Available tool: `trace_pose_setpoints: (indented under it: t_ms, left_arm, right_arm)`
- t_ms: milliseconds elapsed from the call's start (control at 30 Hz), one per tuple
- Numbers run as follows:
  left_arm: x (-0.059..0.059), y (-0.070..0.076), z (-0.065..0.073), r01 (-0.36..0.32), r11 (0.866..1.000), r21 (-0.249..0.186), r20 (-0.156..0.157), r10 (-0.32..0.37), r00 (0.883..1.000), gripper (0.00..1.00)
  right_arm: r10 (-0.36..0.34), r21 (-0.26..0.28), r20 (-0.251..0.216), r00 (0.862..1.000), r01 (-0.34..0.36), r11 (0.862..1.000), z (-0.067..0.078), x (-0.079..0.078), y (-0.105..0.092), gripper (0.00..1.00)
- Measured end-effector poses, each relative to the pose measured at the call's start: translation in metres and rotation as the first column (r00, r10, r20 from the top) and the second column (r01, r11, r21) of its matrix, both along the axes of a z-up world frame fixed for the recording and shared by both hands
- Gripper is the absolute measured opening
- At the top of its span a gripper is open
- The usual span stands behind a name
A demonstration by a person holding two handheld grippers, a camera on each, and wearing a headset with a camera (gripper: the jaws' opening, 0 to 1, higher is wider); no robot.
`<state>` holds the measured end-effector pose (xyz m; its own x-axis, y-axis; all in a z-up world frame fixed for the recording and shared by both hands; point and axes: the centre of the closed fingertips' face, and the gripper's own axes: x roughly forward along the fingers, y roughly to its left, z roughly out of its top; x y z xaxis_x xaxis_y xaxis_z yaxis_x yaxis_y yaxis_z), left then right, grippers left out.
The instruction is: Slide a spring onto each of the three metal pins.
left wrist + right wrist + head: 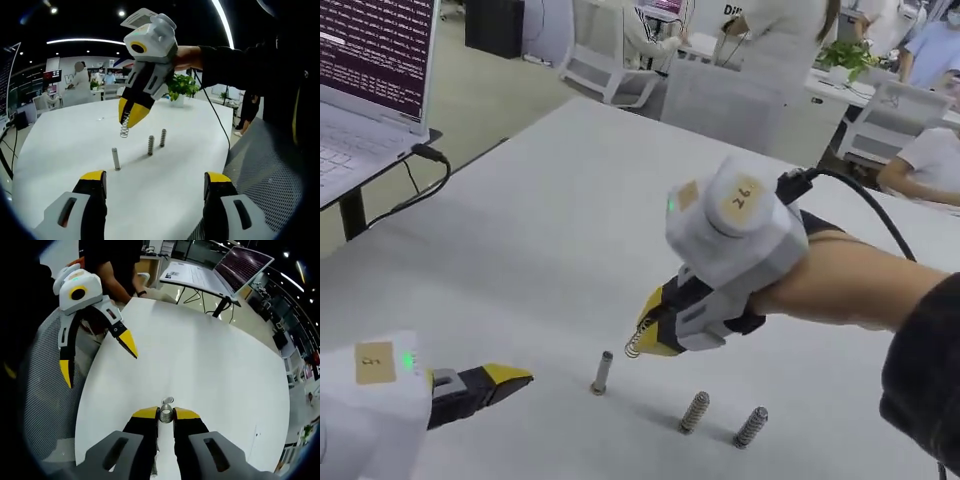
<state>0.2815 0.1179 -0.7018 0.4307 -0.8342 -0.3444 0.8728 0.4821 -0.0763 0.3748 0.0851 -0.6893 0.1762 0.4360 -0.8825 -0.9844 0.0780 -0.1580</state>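
On the white table a bare metal pin stands upright. To its right are two more pins, each with a spring on it. My right gripper hovers just above and right of the bare pin, shut on a spring that hangs from its yellow tips. The right gripper view has that spring pinched between the jaws. My left gripper waits low at the left, open and holding nothing. The left gripper view looks past its own spread jaws at the bare pin and the held spring.
An open laptop with a cable sits on a stand at the far left. Chairs and seated people are beyond the table's far edge. A potted plant stands at the back right.
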Motion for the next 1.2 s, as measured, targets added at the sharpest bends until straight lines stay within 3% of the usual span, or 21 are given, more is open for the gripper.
trace_pose_setpoints:
  t_ms: [300, 1200]
  left_arm:
    - [-0.002, 0.0, 0.004, 0.005, 1.0, 0.006, 0.02, -0.005, 1.0, 0.76]
    - [-0.002, 0.0, 0.002, 0.006, 1.0, -0.009, -0.004, -0.006, 1.0, 0.72]
  right_arm:
    - [0.032, -0.024, -0.024, 0.999, -0.033, 0.999, -0.01, 0.007, 0.015, 0.08]
    - [0.031, -0.073, -0.084, 0.996, -0.037, 0.997, -0.037, 0.015, 0.015, 0.08]
